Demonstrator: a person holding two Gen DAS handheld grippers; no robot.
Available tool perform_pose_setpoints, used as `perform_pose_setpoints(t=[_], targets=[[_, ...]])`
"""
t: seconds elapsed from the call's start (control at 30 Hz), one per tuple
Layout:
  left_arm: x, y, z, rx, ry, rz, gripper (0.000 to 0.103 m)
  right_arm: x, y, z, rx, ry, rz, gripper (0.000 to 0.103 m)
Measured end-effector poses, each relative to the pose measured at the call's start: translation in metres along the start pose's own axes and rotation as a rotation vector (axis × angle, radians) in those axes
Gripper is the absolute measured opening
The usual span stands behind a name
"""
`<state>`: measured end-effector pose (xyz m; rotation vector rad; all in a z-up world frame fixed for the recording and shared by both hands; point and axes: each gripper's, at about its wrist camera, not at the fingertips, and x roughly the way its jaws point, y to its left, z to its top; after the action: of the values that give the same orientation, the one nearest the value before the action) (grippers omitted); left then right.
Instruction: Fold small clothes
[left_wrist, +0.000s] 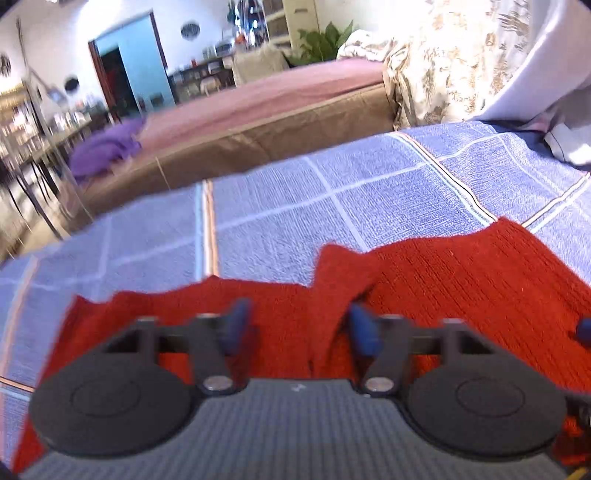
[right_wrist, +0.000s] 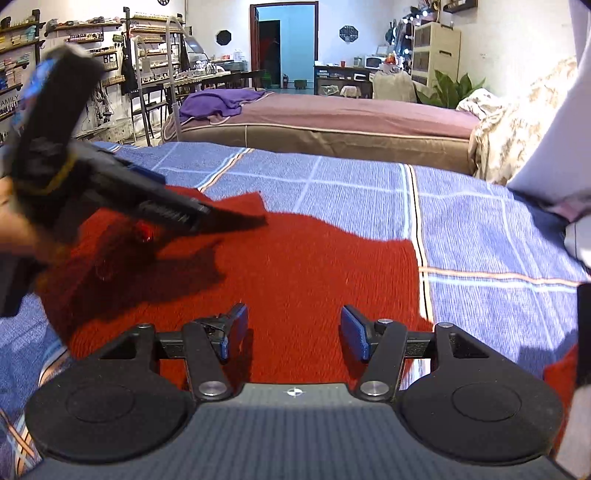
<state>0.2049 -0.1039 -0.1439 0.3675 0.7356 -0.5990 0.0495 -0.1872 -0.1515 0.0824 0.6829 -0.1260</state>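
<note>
The red knit garment (left_wrist: 461, 280) lay spread on the blue checked bedcover (left_wrist: 295, 206), with its far edge ragged and one ridge of cloth (left_wrist: 332, 280) bunched up. Your left gripper (left_wrist: 300, 314) had its jaws spread on either side of that ridge. The cloth stood closer to the right-hand finger, and neither pad was clearly pressing on it. Your right gripper (right_wrist: 293, 321) hovered low over the flat middle of the garment, its jaws wide apart and holding nothing. The main risk was a poor bite. Because the ridge sat off-centre, closing there might have caught only a thin lip of knit that would slip out on the lift, or else taken in two layers and folded a crease into the garment. The left wrist view was smeared, which suggests a quick hand. With nothing pinning the garment, a hasty pull could have dragged the whole piece across the cover instead of folding it.
</note>
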Motion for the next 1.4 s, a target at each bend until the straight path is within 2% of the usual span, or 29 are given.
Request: perform_pose_setpoints(t=[0.03,0.1,0.13,0.2,0.27,0.37,0.5,0.6,0.67,0.73,0.8,0.87,0.93,1.0,1.07,1.1,1.17,1.2,1.27,1.4], targets=[[0.009,0.014,0.003,-0.099,0.044,-0.077,0.004,0.001,-0.001,-0.002,0.003,0.008,0.003,0.094],[0.023,0.044,0.006,-0.342,0.107,-0.234,0.003,0.004,-0.002,-0.005,0.002,0.019,0.004,0.093],[0.026,0.059,0.007,-0.441,0.113,-0.286,0.003,0.003,-0.003,-0.006,0.007,0.017,0.005,0.093],[0.027,0.084,0.007,-0.565,0.095,-0.34,0.003,0.002,-0.004,-0.007,0.017,0.009,0.014,0.093],[0.031,0.103,0.006,-0.603,0.099,-0.338,0.003,0.003,-0.005,-0.007,0.019,0.011,0.017,0.093],[0.058,0.115,-0.006,-0.562,0.216,-0.317,0.007,0.006,-0.005,-0.009,0.021,0.023,0.013,0.092],[0.062,0.116,-0.016,-0.564,0.194,-0.337,0.009,0.006,-0.005,-0.011,0.003,0.023,0.007,0.092],[0.048,0.11,-0.008,-0.549,0.196,-0.33,0.035,0.002,-0.009,-0.011,0.018,0.014,0.011,0.092],[0.024,0.104,-0.004,-0.518,0.143,-0.308,0.078,-0.006,-0.009,-0.01,0.018,-0.021,-0.013,0.092],[-0.008,0.094,0.0,-0.451,0.054,-0.257,0.099,-0.014,-0.011,-0.008,0.009,-0.072,-0.059,0.092],[-0.036,0.088,-0.003,-0.377,-0.006,-0.169,0.1,-0.013,-0.015,-0.003,0.002,-0.085,-0.091,0.092],[-0.051,0.085,-0.011,-0.334,-0.013,-0.098,0.1,-0.005,-0.023,0.003,0.013,-0.082,-0.131,0.09],[-0.057,0.088,-0.021,-0.342,0.008,-0.032,0.1,0.008,-0.036,0.01,0.058,-0.083,-0.164,0.089],[-0.062,0.094,-0.039,-0.363,0.034,0.004,0.1,0.027,-0.049,0.018,0.107,-0.053,-0.202,0.087],[-0.063,0.099,-0.055,-0.372,0.067,0.0,0.1,0.044,-0.062,0.021,0.165,-0.022,-0.218,0.083],[-0.064,0.099,-0.062,-0.369,0.077,-0.008,0.1,0.054,-0.069,0.021,0.192,0.007,-0.217,0.078],[-0.07,0.096,-0.07,-0.349,0.073,-0.004,0.1,0.063,-0.078,0.021,0.264,0.029,-0.15,0.051],[-0.073,0.095,-0.072,-0.339,0.071,-0.002,0.1,0.063,-0.081,0.02,0.29,0.023,-0.088,0.02],[-0.078,0.092,-0.073,-0.319,0.068,0.005,0.1,0.051,-0.078,0.023,0.259,-0.042,-0.079,0.016],[-0.081,0.09,-0.069,-0.278,0.036,0.039,0.1,0.024,-0.071,0.023,0.197,-0.111,-0.206,0.012]])
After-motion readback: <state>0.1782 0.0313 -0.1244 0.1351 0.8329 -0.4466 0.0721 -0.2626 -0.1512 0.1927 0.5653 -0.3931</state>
